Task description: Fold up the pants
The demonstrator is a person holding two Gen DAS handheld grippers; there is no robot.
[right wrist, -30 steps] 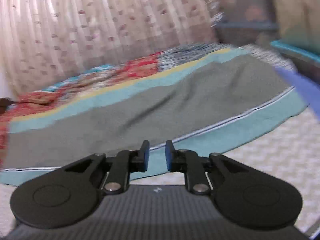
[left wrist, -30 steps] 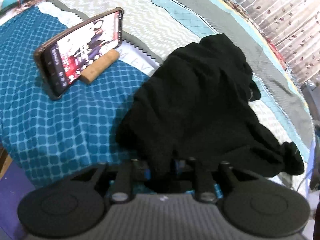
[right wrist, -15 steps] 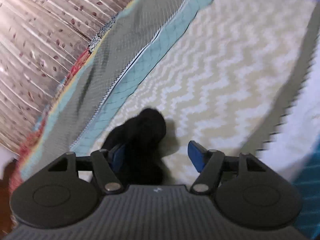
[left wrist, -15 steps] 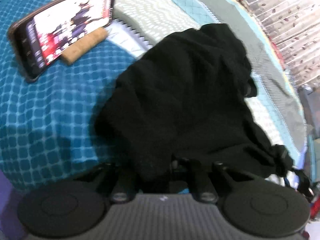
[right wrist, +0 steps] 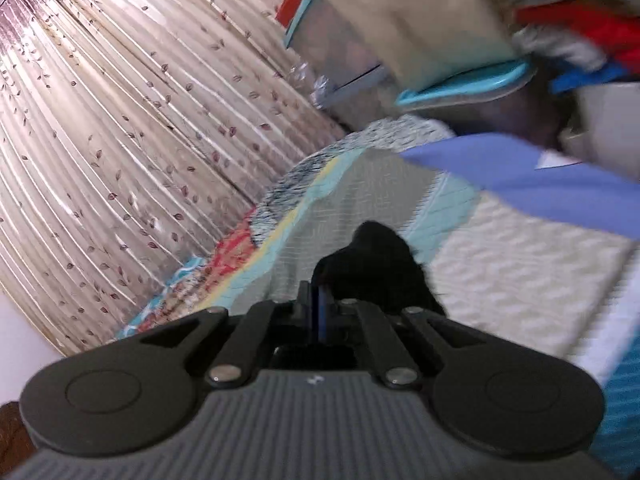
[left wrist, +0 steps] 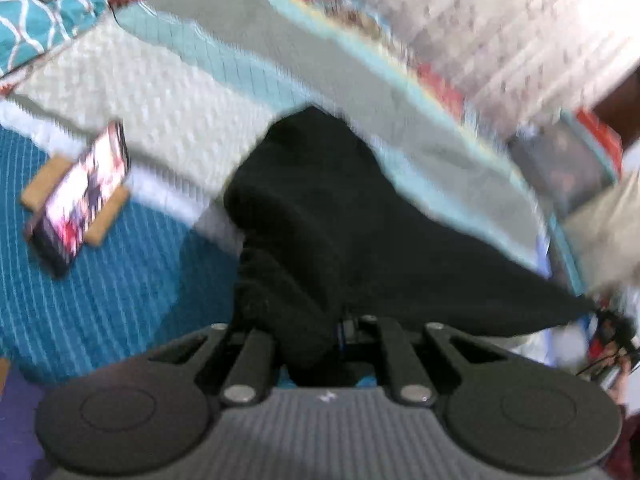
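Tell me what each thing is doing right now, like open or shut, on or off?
Left gripper: shut on the pants.
Right gripper: shut on the pants.
Pants: unfolded, pulled up and stretched between both grippers.
Phone: screen on, propped up tilted on a wooden stand.
Curtain: drawn shut.
Bedspread: spread over the bed.

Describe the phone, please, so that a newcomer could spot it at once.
Start from the bed and find its blue dotted cover, left of the black pants. The phone leans there on a tan wooden stand, the only thing with a lit, colourful screen.
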